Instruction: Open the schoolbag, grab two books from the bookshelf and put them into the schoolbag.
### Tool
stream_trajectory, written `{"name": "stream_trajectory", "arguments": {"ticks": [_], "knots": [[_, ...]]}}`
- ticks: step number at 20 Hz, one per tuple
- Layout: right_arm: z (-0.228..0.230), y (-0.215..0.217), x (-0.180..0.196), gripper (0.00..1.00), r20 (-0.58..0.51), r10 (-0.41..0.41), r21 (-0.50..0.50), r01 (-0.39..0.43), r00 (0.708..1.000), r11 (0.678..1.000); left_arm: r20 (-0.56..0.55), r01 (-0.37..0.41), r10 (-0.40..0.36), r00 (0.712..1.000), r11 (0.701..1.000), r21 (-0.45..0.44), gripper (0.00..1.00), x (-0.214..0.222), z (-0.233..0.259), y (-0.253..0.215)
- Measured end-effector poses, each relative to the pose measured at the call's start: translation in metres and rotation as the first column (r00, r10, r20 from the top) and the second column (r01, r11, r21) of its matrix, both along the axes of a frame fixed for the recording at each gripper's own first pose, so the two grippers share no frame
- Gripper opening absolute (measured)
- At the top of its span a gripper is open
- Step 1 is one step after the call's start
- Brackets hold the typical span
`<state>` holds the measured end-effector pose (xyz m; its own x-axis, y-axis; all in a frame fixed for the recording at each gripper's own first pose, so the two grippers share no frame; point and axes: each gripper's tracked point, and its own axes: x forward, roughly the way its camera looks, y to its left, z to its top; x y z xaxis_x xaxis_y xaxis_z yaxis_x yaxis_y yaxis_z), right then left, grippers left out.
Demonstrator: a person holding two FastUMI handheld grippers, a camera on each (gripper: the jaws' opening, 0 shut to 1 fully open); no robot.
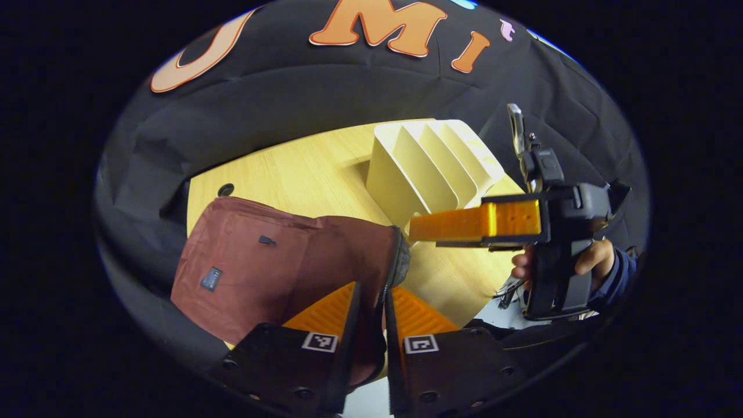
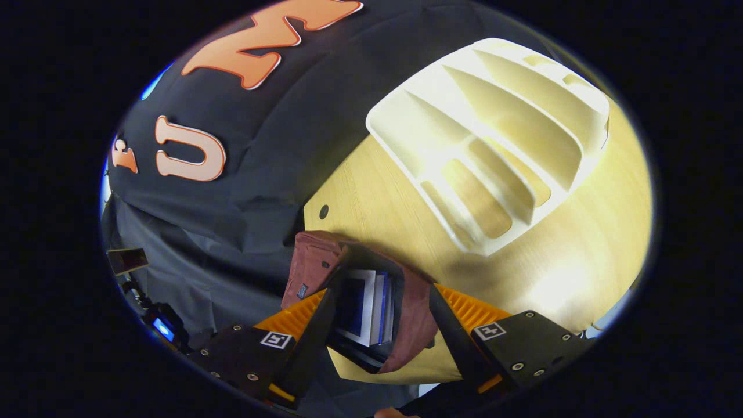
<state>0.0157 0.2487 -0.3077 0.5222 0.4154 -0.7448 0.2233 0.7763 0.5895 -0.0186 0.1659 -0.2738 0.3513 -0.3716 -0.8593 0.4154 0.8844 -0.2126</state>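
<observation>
The maroon schoolbag [image 1: 249, 261] lies on the wooden table [image 1: 325, 174]. My left gripper [image 1: 372, 287] is shut on the zippered rim of its mouth. In the right gripper view the bag [image 2: 310, 261] gapes open, and two books [image 2: 365, 307] stand inside, white and blue edges showing. My right gripper [image 2: 378, 290] is open, its fingers wide apart on either side of the bag's mouth and holding nothing. The left gripper view also shows the right gripper [image 1: 413, 227] in a hand [image 1: 592, 258], just right of the bag's mouth. The cream bookshelf [image 1: 429, 168] [image 2: 493, 145] stands behind, its slots empty.
A round cable hole [image 1: 225, 189] [image 2: 324, 211] sits in the table beyond the bag. Bare tabletop [image 2: 580, 261] lies in front of the bookshelf. A small device with a blue light [image 2: 162, 328] stands off the table's left side. Black cloth walls surround the table.
</observation>
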Motion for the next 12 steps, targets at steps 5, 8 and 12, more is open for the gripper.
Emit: {"name": "stream_trajectory", "arguments": {"ticks": [5, 8, 12], "knots": [[0.02, -0.062, 0.003, 0.97, 0.041, 0.062, -0.057, -0.059, 0.997, 0.997, 0.005, -0.084, 0.084, 0.996, 0.996, -0.011, 0.98, -0.003, -0.002, -0.063], [0.033, -0.103, 0.007, 0.97, 0.087, 0.109, -0.121, -0.098, 0.99, 0.988, 0.027, -0.14, 0.14, 0.99, 0.99, -0.016, 0.98, -0.004, 0.002, -0.103], [0.052, -0.15, 0.009, 0.97, 0.158, 0.172, -0.198, -0.139, 0.972, 0.97, 0.078, -0.223, 0.222, 0.972, 0.975, 0.003, 0.98, -0.001, 0.006, -0.152]]}}
